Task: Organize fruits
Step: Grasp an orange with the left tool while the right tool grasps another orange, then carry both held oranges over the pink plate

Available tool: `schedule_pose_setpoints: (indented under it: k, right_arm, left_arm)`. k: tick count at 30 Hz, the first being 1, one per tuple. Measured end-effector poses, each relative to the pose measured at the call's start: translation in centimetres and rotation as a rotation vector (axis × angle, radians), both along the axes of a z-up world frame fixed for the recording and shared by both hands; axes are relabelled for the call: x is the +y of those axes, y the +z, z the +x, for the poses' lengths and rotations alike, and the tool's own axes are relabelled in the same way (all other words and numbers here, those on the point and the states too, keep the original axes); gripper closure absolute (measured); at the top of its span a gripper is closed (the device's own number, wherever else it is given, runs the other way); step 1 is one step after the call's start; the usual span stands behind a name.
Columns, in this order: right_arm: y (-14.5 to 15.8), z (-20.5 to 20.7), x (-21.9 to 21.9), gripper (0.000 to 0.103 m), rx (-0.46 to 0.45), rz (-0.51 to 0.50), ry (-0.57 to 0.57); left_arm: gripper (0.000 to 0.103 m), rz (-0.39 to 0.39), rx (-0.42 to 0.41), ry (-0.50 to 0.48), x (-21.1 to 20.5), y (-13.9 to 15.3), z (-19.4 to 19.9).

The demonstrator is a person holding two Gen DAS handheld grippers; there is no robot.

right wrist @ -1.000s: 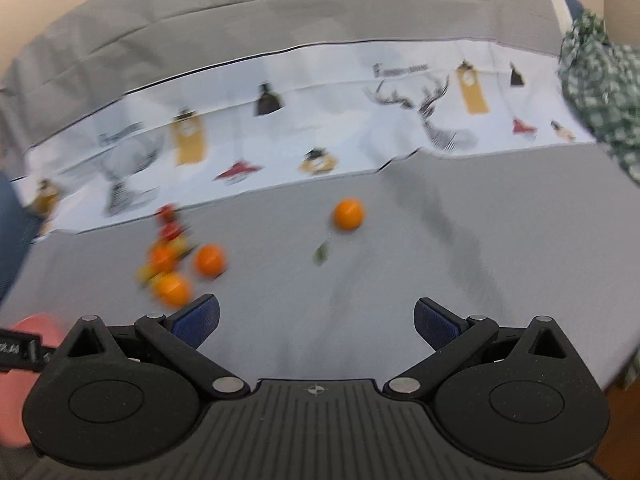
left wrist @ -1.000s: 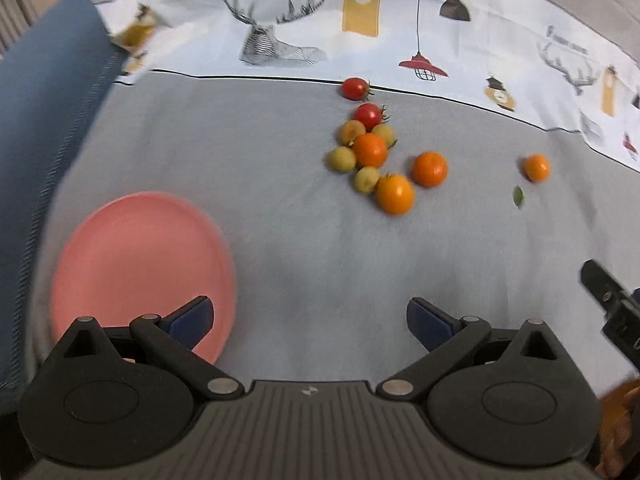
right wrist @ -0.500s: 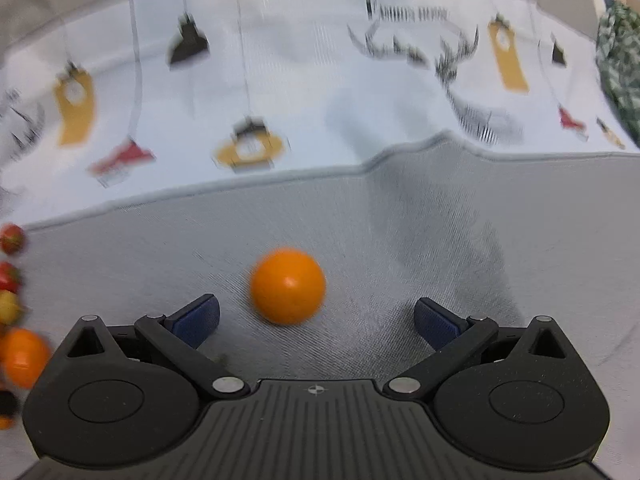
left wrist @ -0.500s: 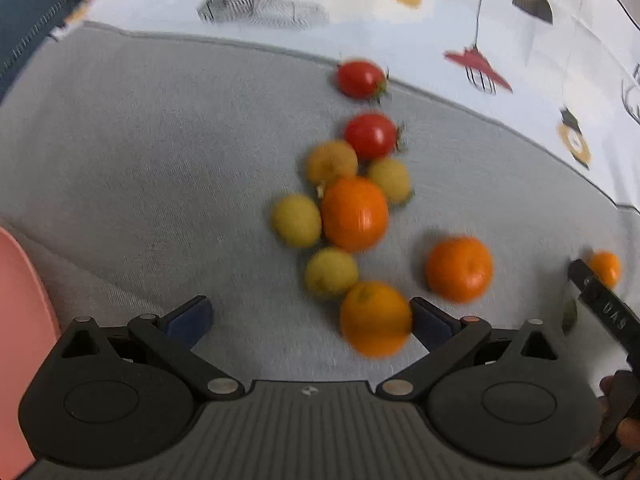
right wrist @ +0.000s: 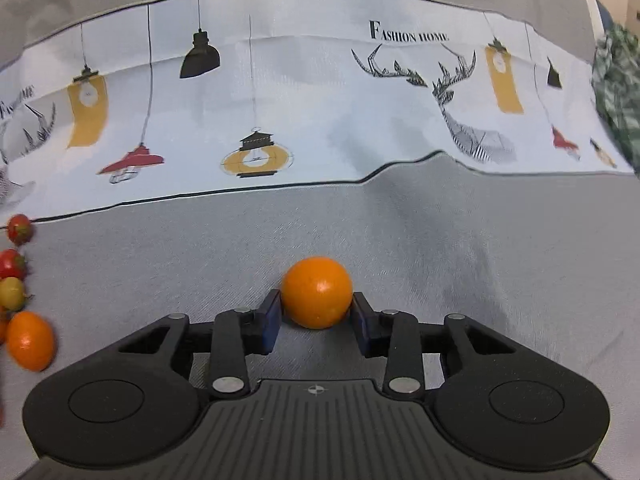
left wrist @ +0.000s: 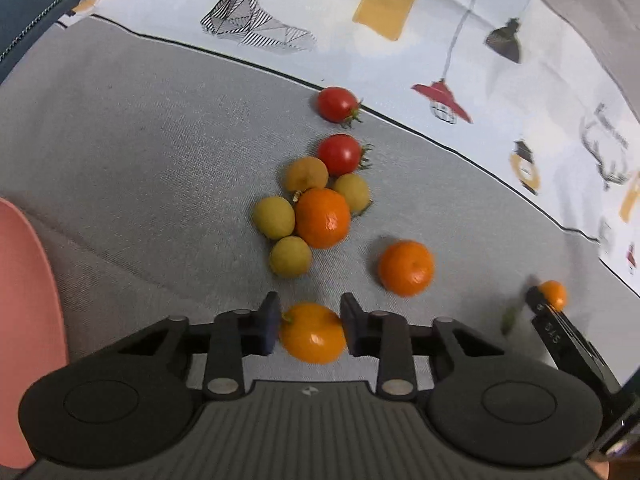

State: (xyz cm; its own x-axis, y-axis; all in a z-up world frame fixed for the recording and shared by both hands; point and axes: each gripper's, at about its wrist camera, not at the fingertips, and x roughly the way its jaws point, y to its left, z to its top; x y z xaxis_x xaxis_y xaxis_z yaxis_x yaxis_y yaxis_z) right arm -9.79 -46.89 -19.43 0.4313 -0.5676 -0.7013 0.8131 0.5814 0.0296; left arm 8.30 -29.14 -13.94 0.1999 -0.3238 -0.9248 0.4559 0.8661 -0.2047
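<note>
While both sets of jaws were closing, our left gripper (left wrist: 310,330) pinched the near orange (left wrist: 313,333) on the grey cloth (left wrist: 140,160) — beside the fruit cluster (left wrist: 316,200) — and our right gripper (right wrist: 316,320) squeezed a lone orange (right wrist: 316,292), well apart from the rest.

The printed cloth (right wrist: 320,92) reads "FASHION HOME" beside its stag drawing; nothing else is legible.

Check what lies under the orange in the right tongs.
Grey cloth shows around the orange, between the closing right tongs. The spot directly beneath is covered by the fruit and tongs.
</note>
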Motion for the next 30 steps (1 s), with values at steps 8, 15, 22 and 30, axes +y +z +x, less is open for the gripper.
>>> schedule_pose_setpoints:
  k: [8, 15, 22, 30]
  right_arm:
    - [1.6, -2.8, 2.3, 0.065, -0.036, 0.021, -0.019]
    - [1.5, -4.3, 3.1, 0.065, -0.027, 0.03, -0.021]
    - [1.2, -5.5, 3.8, 0.065, -0.03, 0.064, -0.05]
    - [6.4, -7.9, 10.0, 0.086, -0.154, 0.019, 0.047]
  left_arm:
    - [0.046, -0.028, -0.015, -0.057, 2.1, 0.3, -1.3]
    - [0.031, 0.026, -0.016, -0.172, 1.9, -1.4, -2.1]
    - [0.059, 0.053, -0.08, -0.263, 2.1, -0.6, -3.7]
    - [0.059, -0.013, -0.236, -0.308, 7.1, 5.5, -6.7]
